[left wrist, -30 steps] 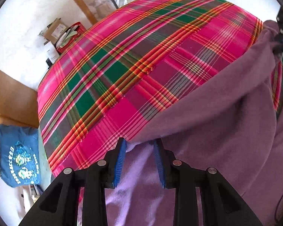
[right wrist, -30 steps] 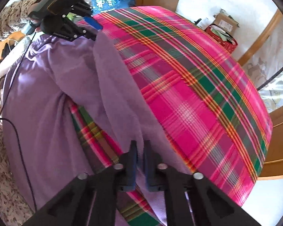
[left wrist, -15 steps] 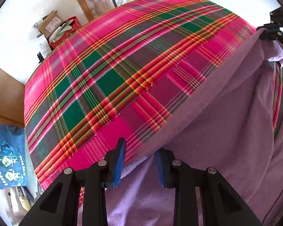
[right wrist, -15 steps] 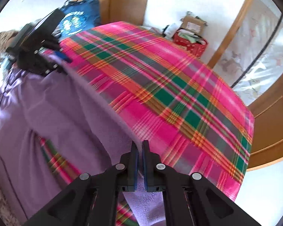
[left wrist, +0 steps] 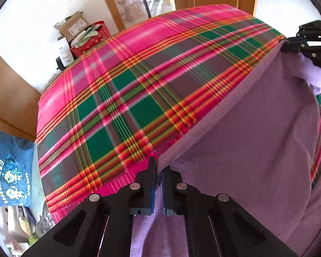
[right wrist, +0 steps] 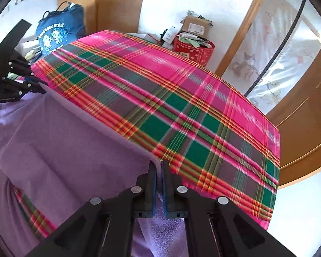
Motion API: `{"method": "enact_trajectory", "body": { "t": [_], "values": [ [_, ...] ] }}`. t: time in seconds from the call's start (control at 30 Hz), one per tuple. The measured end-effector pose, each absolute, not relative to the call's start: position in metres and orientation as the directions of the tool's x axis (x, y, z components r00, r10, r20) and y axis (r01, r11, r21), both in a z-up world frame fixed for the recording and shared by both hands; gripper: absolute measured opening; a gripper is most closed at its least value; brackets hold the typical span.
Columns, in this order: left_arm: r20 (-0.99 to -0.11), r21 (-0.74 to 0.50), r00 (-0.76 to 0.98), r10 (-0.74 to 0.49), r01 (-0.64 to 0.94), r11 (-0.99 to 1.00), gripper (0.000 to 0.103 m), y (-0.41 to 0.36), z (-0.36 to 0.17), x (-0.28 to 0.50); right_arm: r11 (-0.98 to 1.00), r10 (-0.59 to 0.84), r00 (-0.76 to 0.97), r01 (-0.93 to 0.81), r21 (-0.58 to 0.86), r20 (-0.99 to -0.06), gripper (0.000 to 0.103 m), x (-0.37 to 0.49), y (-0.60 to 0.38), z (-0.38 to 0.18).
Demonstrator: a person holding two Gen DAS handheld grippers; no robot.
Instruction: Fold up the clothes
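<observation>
While the purple garment lay spread over the near part of the plaid cloth, both claws had hold of its raised edge. The left gripper was clamped tight on one end of that edge, jaws nearly touching, with fleece pinched between the blue pads and more hanging down below them. The right gripper was likewise closed on the other end, a thin fold of fabric between its pads. The edge ran taut between the two, lifted a little off the cloth, and the rest of the garment sloped down toward the person, with a strip of plaid showing through a gap in it. In the left view the right gripper sat at the far right; in the right view the left one sat at the far left. Beyond the cloth stood a blue bag, a red bin and a cardboard box, by a white wall
</observation>
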State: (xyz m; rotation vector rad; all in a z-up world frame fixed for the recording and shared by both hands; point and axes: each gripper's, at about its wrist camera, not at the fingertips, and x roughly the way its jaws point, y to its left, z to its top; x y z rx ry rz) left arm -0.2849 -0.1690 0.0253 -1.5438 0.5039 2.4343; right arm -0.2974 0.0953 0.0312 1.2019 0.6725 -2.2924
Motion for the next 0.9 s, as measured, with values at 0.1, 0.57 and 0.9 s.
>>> {"method": "enact_trajectory", "body": {
  "t": [0.1, 0.57, 0.9],
  "values": [
    [-0.908, 0.166, -0.419, -0.009, -0.342, -0.925, 0.005, -0.173, 0.021, -0.291, -0.778, -0.166, -0.518, 0.592, -0.212, -0.839, 0.004, -0.309, 0.093, 0.027],
    [-0.907, 0.153, -0.421, -0.004, -0.319, -0.935, 0.006, -0.179, 0.016, -0.308, -0.753, -0.076, -0.556, 0.576, -0.318, -0.828, 0.004, -0.346, 0.074, -0.006],
    [-0.904, 0.144, -0.428, -0.005, -0.293, -0.945, 0.006, -0.182, 0.016, -0.312, -0.821, -0.089, -0.563, 0.509, -0.260, -0.822, 0.013, -0.355, 0.079, -0.002]
  ]
}}
